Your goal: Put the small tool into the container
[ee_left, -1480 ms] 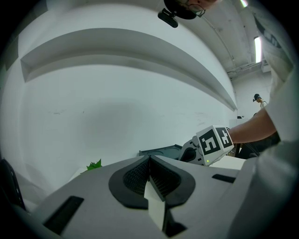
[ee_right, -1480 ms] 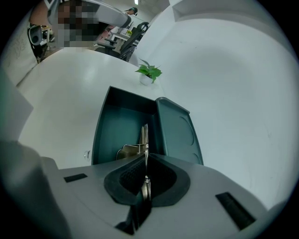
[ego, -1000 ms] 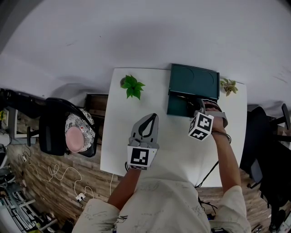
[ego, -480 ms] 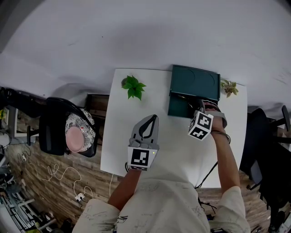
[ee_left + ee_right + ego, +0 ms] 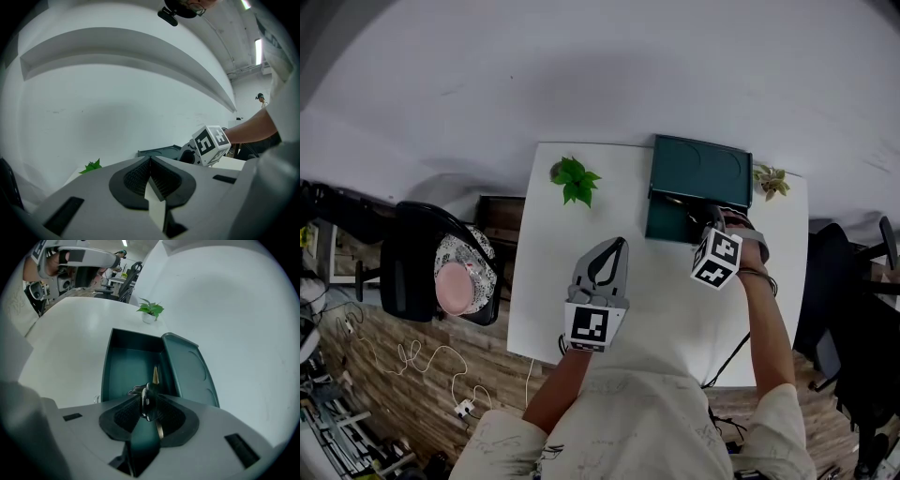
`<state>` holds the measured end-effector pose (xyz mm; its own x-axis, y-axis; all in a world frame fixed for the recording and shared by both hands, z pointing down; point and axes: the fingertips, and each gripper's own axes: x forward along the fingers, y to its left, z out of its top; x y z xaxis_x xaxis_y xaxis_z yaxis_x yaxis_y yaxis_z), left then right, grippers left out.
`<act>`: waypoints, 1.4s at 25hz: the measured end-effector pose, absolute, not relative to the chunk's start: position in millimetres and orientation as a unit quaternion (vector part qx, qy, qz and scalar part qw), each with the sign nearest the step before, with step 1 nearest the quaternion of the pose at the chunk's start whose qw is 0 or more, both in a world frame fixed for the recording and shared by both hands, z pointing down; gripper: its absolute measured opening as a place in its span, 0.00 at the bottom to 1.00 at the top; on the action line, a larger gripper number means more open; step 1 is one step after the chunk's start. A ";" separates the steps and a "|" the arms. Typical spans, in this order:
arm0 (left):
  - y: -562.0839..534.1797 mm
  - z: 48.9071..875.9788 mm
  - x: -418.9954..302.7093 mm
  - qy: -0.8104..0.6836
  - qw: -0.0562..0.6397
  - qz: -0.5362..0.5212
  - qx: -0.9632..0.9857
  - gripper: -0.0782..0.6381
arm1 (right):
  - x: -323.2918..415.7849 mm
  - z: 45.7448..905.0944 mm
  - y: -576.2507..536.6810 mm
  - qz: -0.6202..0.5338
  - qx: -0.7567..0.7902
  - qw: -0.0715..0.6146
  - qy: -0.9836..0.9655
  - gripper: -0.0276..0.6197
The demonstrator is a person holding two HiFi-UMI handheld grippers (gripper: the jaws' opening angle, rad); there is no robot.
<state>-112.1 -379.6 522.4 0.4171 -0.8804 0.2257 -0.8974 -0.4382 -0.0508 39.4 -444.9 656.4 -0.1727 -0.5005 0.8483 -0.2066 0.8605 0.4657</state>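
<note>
A dark green container (image 5: 668, 214) stands open at the table's far right, its lid (image 5: 698, 169) tipped back. My right gripper (image 5: 712, 218) points steeply down over its near edge. In the right gripper view the box's inside (image 5: 126, 366) lies under the right gripper (image 5: 149, 403). Its jaws have just been opening, and the small tool (image 5: 146, 398), a dark head on a brass shaft, still stands between the pads. My left gripper (image 5: 618, 244) hovers over mid table, pointing nearly level, shut and empty (image 5: 150, 158).
A leafy potted plant (image 5: 574, 178) sits at the white table's (image 5: 572, 309) far left, and a smaller plant (image 5: 771, 178) stands beside the container's right side. An office chair (image 5: 441, 272) is left of the table. A wall rises close behind.
The right gripper's marker cube has tipped slightly over the container's edge. The left gripper has kept still.
</note>
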 end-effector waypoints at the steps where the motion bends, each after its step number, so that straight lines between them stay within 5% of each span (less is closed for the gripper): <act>1: -379.2 521.7 -112.0 -0.528 0.038 0.109 0.841 0.12 | 40.0 655.5 -444.0 -0.123 0.235 0.599 -0.756 0.22; 35: -340.7 489.6 -123.2 -0.528 0.007 0.083 0.845 0.12 | 38.3 614.8 -381.4 -0.099 0.282 0.562 -0.771 0.23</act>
